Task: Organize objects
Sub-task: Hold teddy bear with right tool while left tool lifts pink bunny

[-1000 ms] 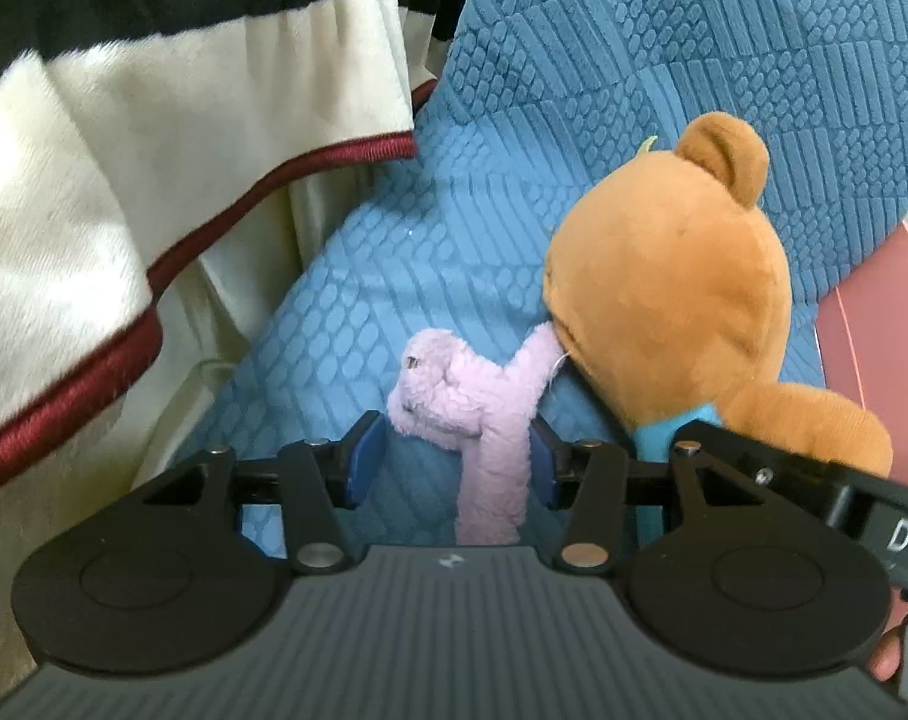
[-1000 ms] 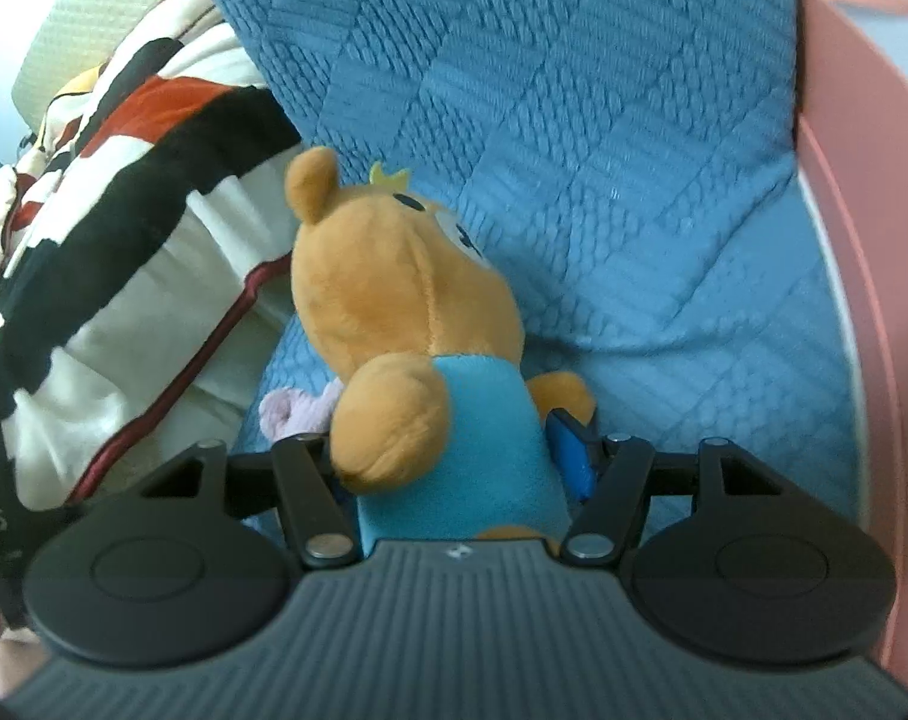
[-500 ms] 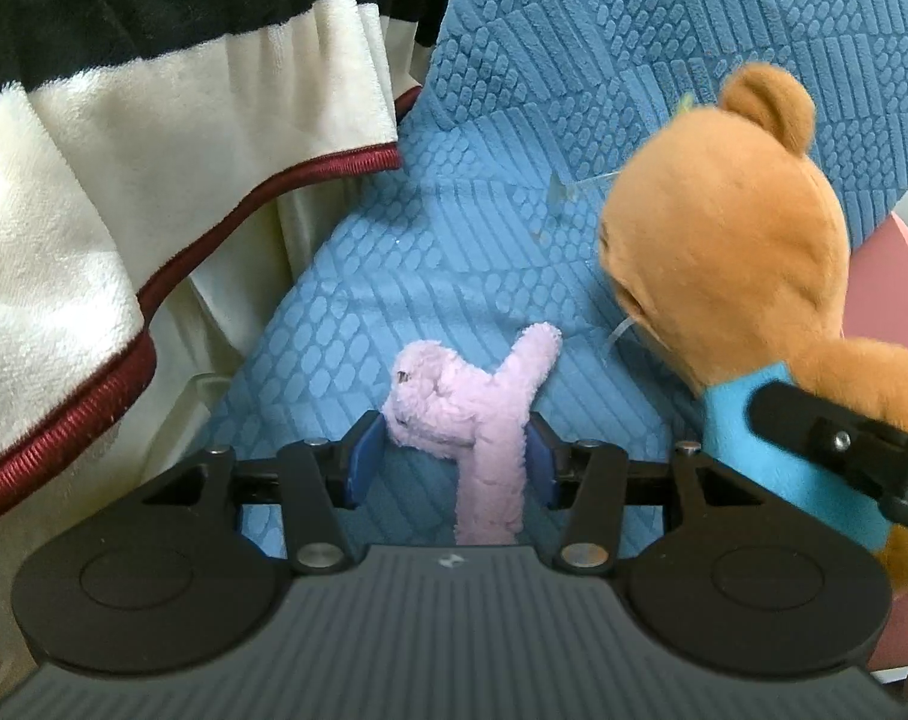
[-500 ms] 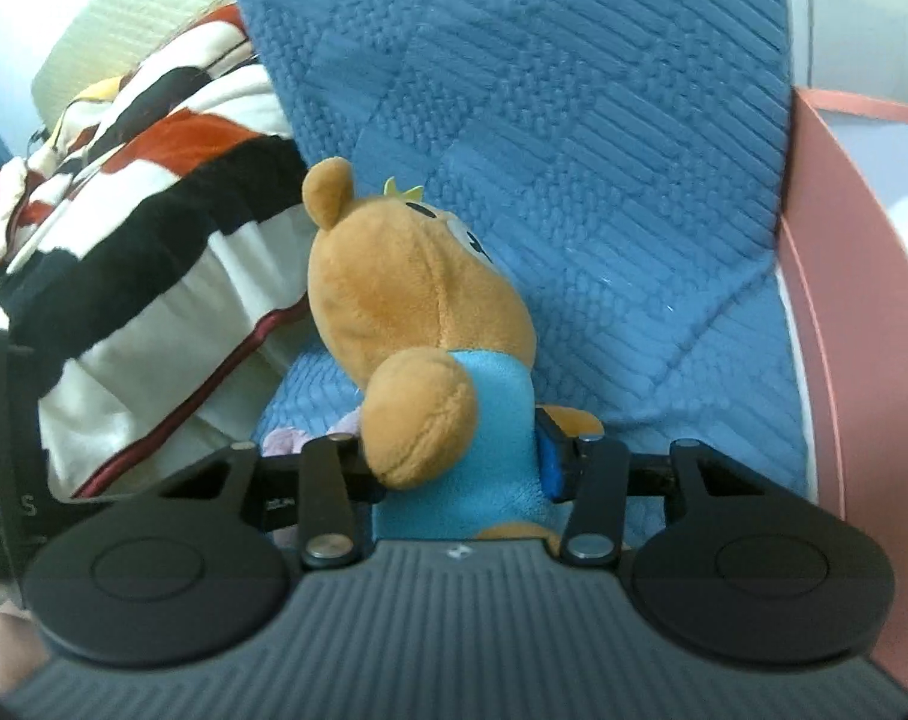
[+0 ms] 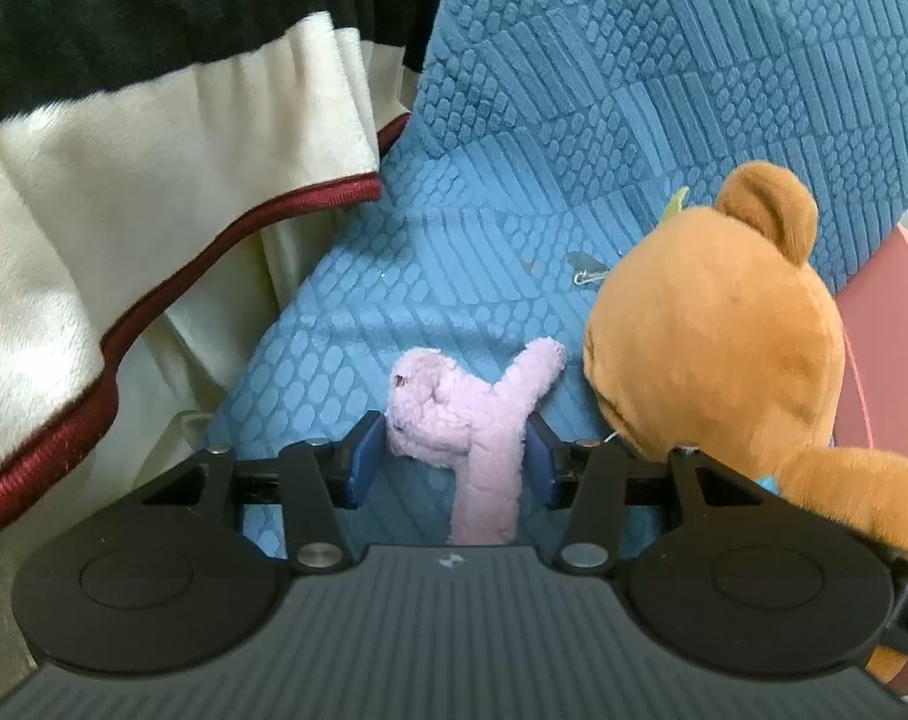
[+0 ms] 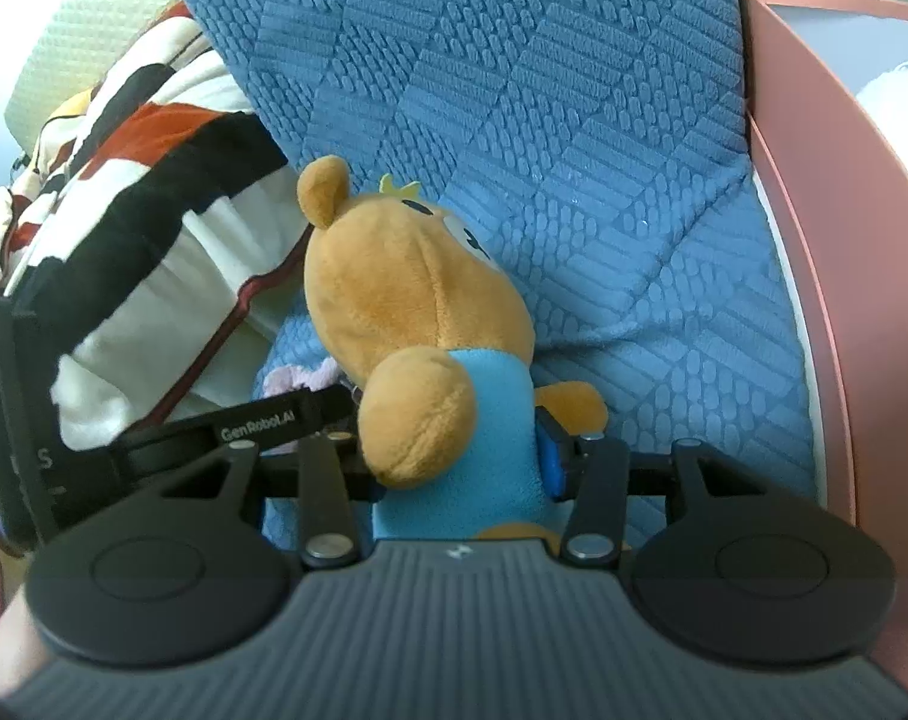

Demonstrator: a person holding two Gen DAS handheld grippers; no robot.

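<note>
Blue pads, left gripper (image 5: 455, 459): I see my two fingers pressed in on the pale purple plush toy (image 5: 477, 420), one pad at its head, the other at its side, so I am pinching it.
Blue pad, right gripper (image 6: 461, 468): my fingers are clamped on the brown bear (image 6: 418, 312) at its light-blue shirt; I can see the right-hand pad against the cloth, while the left one is hidden behind the bear's arm.
Purple toy's place: it sits low over the blue textured cushion cover (image 5: 604, 138), one limb reaching up toward the bear's head and nearly touching it; I cannot tell whether it rests on the seat.
Bear's place: upright, just beside the purple toy on its right, head turned toward the backrest; a small yellow tuft shows on top of its head.
Between grippers: from the right wrist view, my left gripper's black body crosses in front of the purple toy, close against the bear's arm.
Left side: a cream, black and red striped blanket (image 5: 154, 180) hangs over the seat edge.
Right side: a pink wall (image 6: 826, 252) borders the cushion.
</note>
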